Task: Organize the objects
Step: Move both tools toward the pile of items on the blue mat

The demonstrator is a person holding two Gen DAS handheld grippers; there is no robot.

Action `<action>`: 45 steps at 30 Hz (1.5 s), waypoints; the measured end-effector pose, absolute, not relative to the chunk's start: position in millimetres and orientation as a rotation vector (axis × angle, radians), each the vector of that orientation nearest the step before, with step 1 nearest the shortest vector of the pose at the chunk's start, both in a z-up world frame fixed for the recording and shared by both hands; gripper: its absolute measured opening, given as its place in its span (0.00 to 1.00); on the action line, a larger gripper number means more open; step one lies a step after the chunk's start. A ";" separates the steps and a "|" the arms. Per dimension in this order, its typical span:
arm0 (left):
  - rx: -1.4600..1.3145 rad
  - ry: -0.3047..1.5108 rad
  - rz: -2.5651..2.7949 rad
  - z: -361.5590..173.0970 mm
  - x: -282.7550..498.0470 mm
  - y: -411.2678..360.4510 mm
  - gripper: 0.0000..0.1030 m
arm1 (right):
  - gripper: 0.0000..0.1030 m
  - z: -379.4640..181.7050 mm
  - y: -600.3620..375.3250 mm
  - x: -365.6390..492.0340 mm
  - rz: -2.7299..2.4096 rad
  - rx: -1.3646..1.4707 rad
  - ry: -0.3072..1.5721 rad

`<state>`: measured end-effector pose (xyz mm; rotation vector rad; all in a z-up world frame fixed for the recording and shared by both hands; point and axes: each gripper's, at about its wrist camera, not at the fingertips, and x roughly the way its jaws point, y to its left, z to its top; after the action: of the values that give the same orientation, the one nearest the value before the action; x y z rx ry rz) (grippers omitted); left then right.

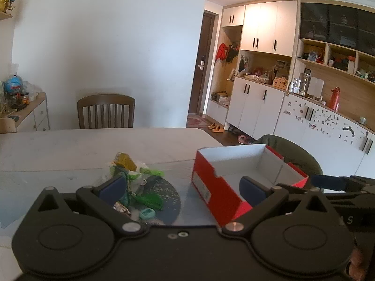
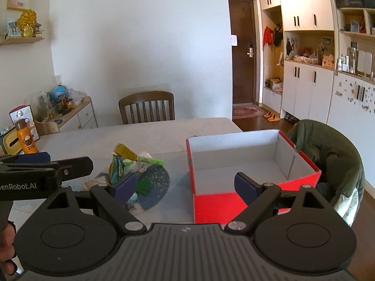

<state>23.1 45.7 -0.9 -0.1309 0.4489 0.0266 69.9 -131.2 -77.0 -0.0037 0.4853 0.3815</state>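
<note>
Hovering above a pale surface point(image 2: 145, 133), the left hand-held gripper point(image 1: 185, 189) and the right hand-held gripper point(image 2: 186, 186) both have their blue-padded fingers spread wide, holding nothing. A red box point(image 2: 234, 205) with a bare white inside sits open on the right part of the surface. Just left of it lies a pile of small things point(image 1: 131, 175): green packets, a yellow packet, a green tassel point(image 1: 152, 201) and a dark round fan point(image 2: 155, 182). A wooden chair point(image 2: 146, 107) stands at the far edge.
</note>
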 end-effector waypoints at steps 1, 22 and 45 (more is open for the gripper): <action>-0.133 0.450 0.026 -0.9 25.9 50.0 1.00 | 0.88 -77.4 -126.4 73.4 0.384 -0.005 0.484; -0.178 0.579 0.060 -42.1 104.4 161.5 0.99 | 0.88 -113.5 -19.6 149.1 0.547 -0.155 0.607; -0.002 0.830 -0.116 -150.0 174.0 214.6 0.90 | 0.74 -203.9 55.1 188.9 0.697 -0.319 0.897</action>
<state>174.0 214.6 -150.0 -0.0022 0.8305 -0.1164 188.8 55.1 -203.9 -0.3192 0.8974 0.6973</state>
